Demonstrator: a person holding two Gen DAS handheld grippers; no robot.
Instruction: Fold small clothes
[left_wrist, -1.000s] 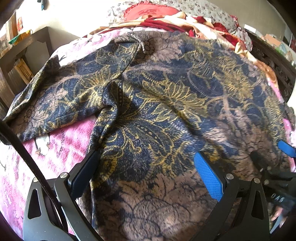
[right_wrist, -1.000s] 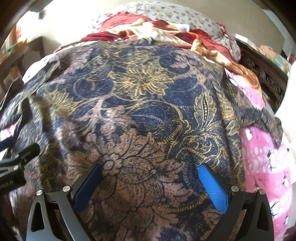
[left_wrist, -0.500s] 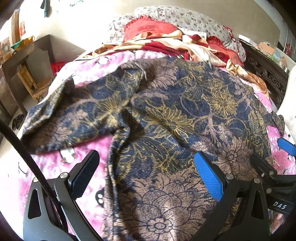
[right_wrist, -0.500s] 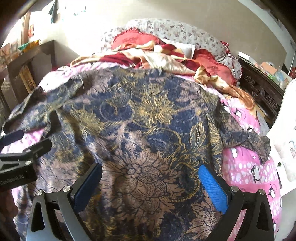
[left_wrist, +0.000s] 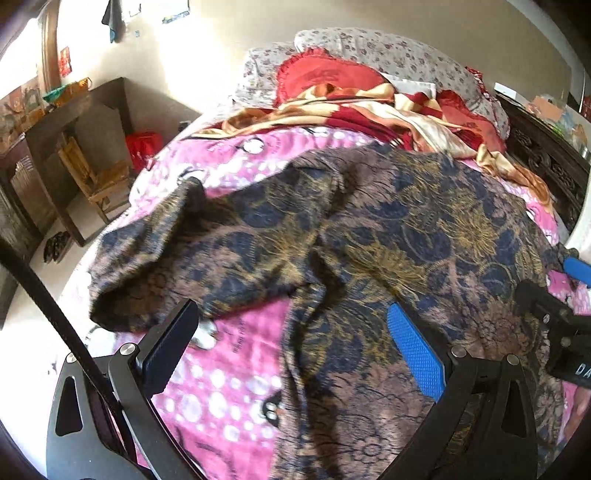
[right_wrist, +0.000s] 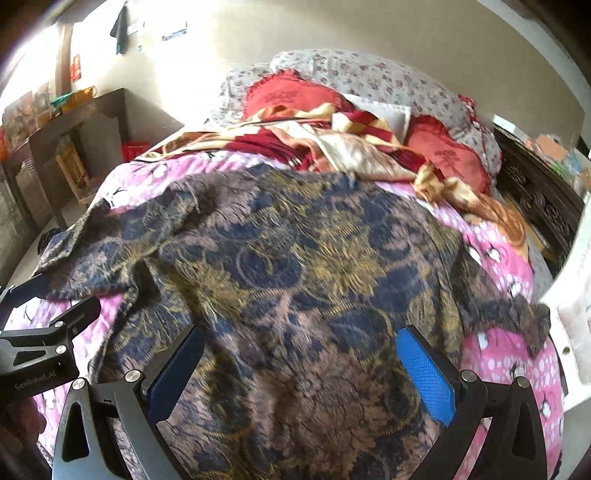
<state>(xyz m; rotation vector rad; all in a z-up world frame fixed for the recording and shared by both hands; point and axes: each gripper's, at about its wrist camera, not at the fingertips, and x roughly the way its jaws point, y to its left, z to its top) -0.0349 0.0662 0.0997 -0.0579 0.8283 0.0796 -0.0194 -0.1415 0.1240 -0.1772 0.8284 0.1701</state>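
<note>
Pink patterned bedding (left_wrist: 229, 384) covered the bed, with pillows (right_wrist: 369, 79) and a red-and-gold blanket (right_wrist: 332, 147) heaped at its head. Across it we saw the dark floral garment (right_wrist: 295, 266) spread flat, one sleeve (left_wrist: 155, 266) crumpled toward the bed's edge. We held our left gripper (left_wrist: 291, 341) and right gripper (right_wrist: 301, 363) above it, both spread wide and pinching nothing. We judged a grab might catch the bedding too, since the thin cloth lay flush against it.

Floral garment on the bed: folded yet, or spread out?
Spread out. The garment lies open across the pink bedsheet, one sleeve stretched sideways, wrinkled; no fold visible.
</note>
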